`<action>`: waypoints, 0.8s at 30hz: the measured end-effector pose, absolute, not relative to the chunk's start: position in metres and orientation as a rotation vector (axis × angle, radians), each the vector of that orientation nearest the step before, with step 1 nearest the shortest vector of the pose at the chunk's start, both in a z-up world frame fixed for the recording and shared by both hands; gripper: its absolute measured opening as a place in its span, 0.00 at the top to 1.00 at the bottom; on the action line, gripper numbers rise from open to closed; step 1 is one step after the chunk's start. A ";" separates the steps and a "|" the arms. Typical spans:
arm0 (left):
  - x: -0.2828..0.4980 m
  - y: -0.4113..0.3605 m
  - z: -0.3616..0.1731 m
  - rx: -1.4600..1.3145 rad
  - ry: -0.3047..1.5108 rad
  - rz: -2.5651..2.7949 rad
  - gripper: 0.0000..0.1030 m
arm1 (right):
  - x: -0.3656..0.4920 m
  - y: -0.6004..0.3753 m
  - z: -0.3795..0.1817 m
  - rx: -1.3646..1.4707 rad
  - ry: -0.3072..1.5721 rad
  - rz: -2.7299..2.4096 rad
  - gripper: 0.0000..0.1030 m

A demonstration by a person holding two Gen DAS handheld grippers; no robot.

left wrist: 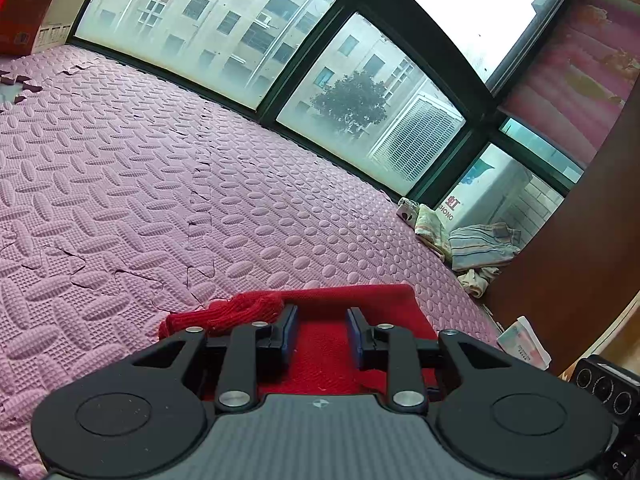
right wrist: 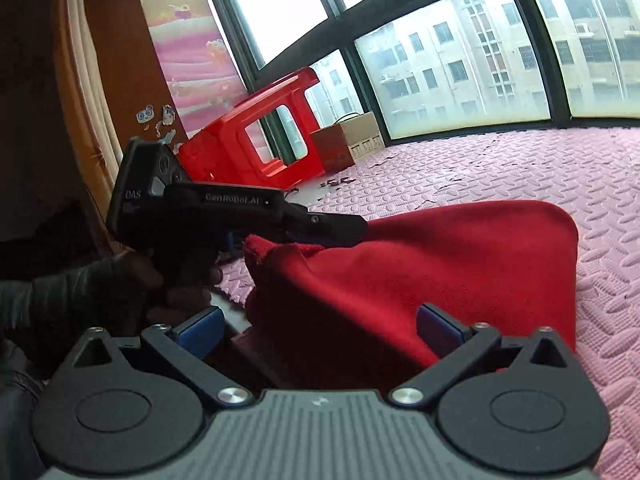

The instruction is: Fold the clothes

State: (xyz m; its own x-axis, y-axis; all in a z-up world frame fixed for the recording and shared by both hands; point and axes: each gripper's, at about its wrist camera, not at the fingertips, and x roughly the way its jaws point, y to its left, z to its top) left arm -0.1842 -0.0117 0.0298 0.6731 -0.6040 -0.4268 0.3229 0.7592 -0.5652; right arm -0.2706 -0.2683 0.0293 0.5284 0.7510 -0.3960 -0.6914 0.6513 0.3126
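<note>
A red knit garment (left wrist: 320, 344) lies folded on the pink foam mat (left wrist: 160, 184). In the left wrist view my left gripper (left wrist: 322, 330) is open, its jaws apart just above the garment's near part, beside a bunched ribbed cuff (left wrist: 240, 312). In the right wrist view the garment (right wrist: 420, 272) is a thick folded heap. My right gripper (right wrist: 320, 326) is wide open over its near edge, holding nothing. The left gripper (right wrist: 344, 232) shows there from the side, at the garment's far left edge, held by a dark-sleeved hand.
A pile of striped cloths (left wrist: 472, 244) lies by the window corner next to a brown cabinet (left wrist: 580, 240). A red plastic stool (right wrist: 256, 140) lies tipped and a cardboard box (right wrist: 348, 140) stands by the window. Windows line the far side of the mat.
</note>
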 end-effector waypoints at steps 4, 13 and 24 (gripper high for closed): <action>-0.184 -0.012 0.030 -0.474 0.641 -0.543 0.71 | -0.271 -0.266 0.039 0.123 0.533 0.854 0.00; -0.183 -0.012 0.030 -0.475 0.642 -0.543 0.71 | -0.268 -0.246 0.040 0.094 0.547 0.973 0.00; -0.182 -0.010 0.029 -0.481 0.645 -0.547 0.71 | -0.264 -0.222 0.054 0.070 0.518 1.110 0.00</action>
State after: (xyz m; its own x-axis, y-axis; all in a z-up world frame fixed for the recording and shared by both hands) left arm -0.1823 -0.0104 0.0286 0.6701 -0.6077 -0.4262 0.3212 0.7550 -0.5716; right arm -0.2643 -0.2217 0.0538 0.3389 0.8679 -0.3632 -0.8359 0.4549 0.3071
